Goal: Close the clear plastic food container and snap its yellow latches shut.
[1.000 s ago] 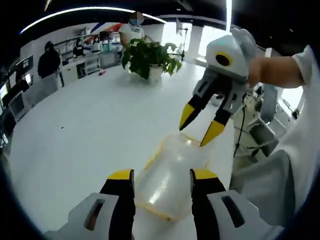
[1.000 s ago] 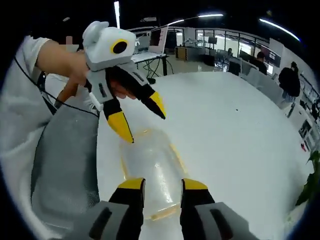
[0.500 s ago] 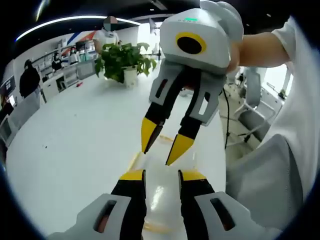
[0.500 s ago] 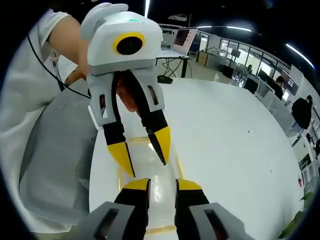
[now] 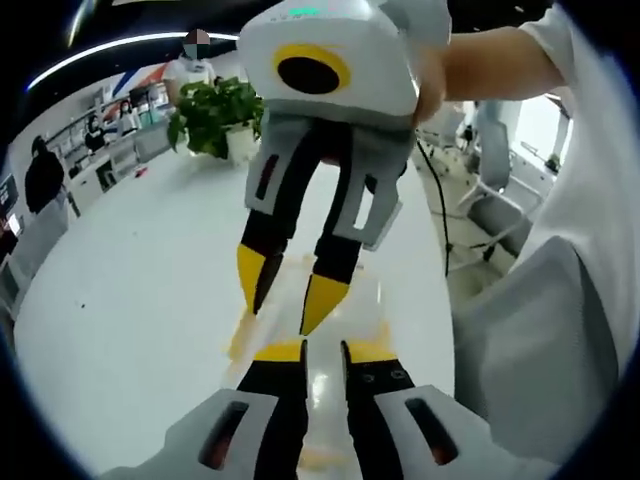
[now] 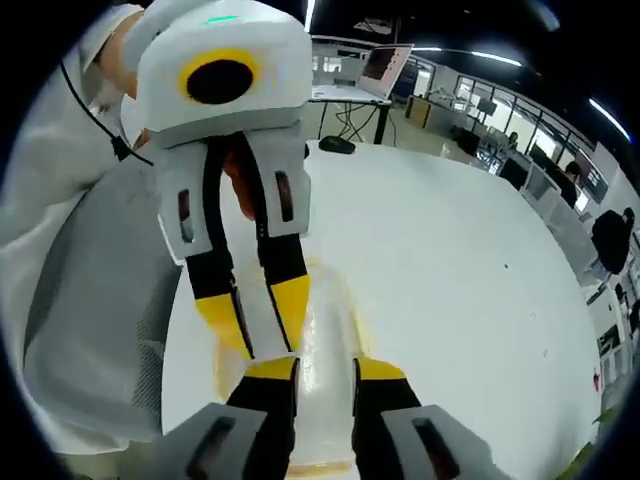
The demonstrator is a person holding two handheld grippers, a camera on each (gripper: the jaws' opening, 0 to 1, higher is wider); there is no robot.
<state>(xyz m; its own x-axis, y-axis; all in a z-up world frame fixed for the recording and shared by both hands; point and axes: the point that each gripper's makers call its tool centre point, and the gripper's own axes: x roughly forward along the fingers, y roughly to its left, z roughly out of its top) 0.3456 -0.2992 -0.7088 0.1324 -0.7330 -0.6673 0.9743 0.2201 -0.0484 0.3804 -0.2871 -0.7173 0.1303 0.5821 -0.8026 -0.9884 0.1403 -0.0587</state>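
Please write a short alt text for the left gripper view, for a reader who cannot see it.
Two hand-held grippers meet tip to tip over a clear plastic food container with yellow trim on a white table: the left hand-held gripper rises from the bottom, jaws nearly closed, and the right hand-held gripper points down from above. A potted plant stands at the table's far end.

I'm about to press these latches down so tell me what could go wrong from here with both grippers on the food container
1. The left gripper and right gripper meet tip to tip over the clear plastic food container; their jaws could collide or jam.
2. The container sits near the white table edge by the person's lap; a hard push might slide it off.
3. The grippers hide the yellow latches, so a jaw may press bare lid instead.
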